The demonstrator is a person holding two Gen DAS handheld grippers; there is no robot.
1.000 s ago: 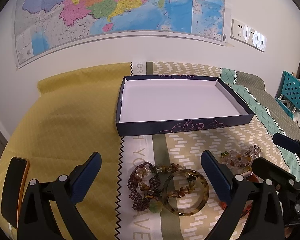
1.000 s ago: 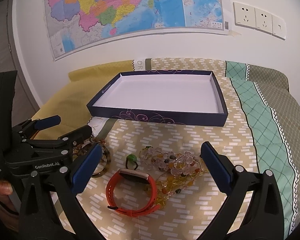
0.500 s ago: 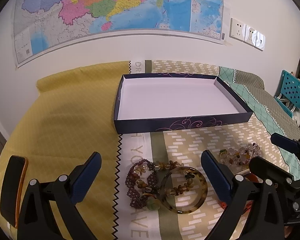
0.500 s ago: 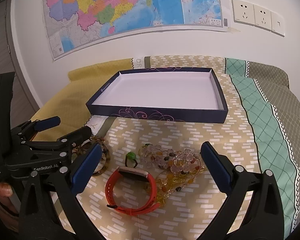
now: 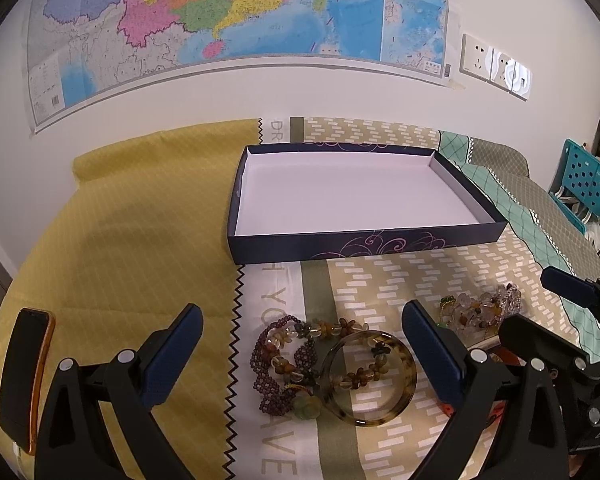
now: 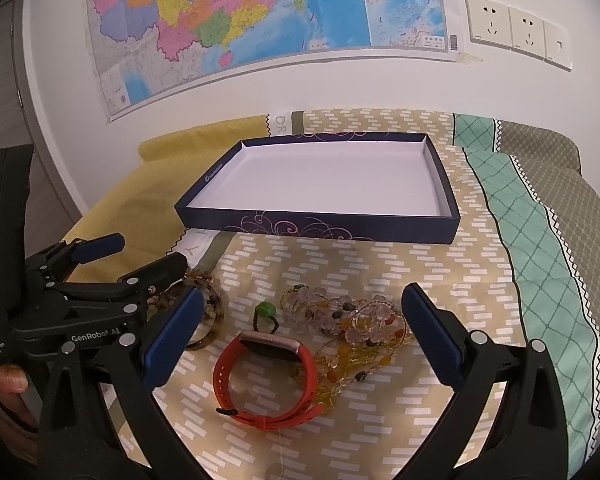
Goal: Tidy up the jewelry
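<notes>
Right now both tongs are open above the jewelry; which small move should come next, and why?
Probably lower the left tongs onto the bangle and close. They are open with the bangle and beads lying between their fingers, the box behind holds nothing, and the right tongs hover open over the orange watch.

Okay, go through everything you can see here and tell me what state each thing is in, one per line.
Box: open, nothing inside.
Tortoiseshell bangle: flat on the cloth, overlapping beads.
Purple bead bracelet: bunched, loose.
Orange watch: strap looped, on its side.
Clear bead strands: tangled pile.
Left gripper: jaws open, empty.
Right gripper: jaws open, empty.
</notes>
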